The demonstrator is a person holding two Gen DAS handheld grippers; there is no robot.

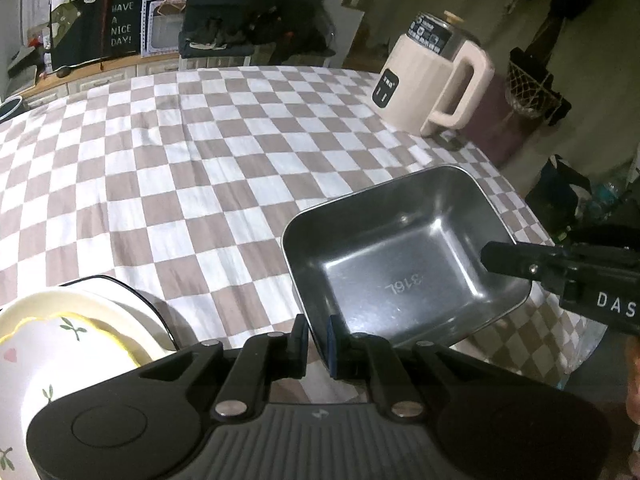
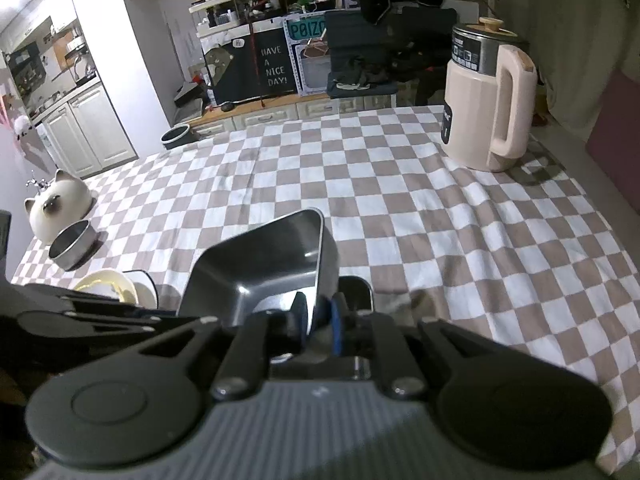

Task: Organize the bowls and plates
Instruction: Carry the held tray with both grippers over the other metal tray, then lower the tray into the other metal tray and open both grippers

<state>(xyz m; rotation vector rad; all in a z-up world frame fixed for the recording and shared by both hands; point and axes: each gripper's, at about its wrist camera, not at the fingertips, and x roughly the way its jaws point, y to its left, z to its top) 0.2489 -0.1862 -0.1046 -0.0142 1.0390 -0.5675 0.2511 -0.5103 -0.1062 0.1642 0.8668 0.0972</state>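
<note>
On the checkered worktop (image 1: 160,168), a rectangular steel tray (image 1: 404,256) is held by its rim on two sides. The left gripper (image 1: 318,338) has its jaws pinching the tray's near rim; the right gripper (image 2: 320,316) has the tray's side rim between its jaws, which are close together, though whether they press on it cannot be told. Just left of the tray sits a stack of cream plates and a floral bowl (image 1: 60,336). Farther off stand a beige kettle (image 2: 486,104), a round steel bowl (image 2: 74,246) and a cat-shaped jar (image 2: 56,202).
</note>
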